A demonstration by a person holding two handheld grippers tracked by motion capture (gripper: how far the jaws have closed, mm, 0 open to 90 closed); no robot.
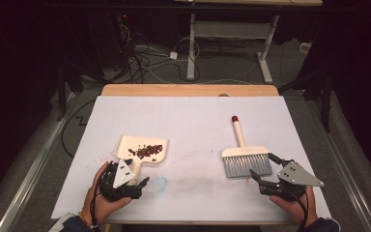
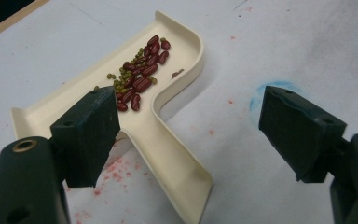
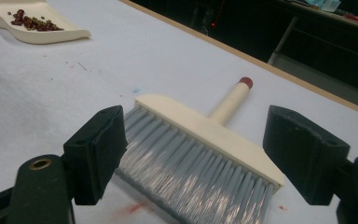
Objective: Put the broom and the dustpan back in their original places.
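A cream dustpan (image 1: 142, 151) lies on the white table sheet at the left, holding red beans and small green beans (image 2: 137, 74). Its handle (image 2: 175, 163) points toward my left gripper (image 1: 134, 183), which stands open with the handle between its jaws, untouched. A cream hand brush (image 1: 244, 155) with grey bristles (image 3: 191, 177) and a red-tipped handle (image 3: 245, 82) lies flat at the right. My right gripper (image 1: 266, 173) is open just in front of the bristles, holding nothing.
The white sheet (image 1: 193, 121) covers a wooden table whose far edge (image 1: 188, 90) shows. A blue smudge (image 1: 160, 183) and faint red stains (image 2: 114, 170) mark the sheet near the dustpan handle. Desk legs and cables sit on the floor beyond.
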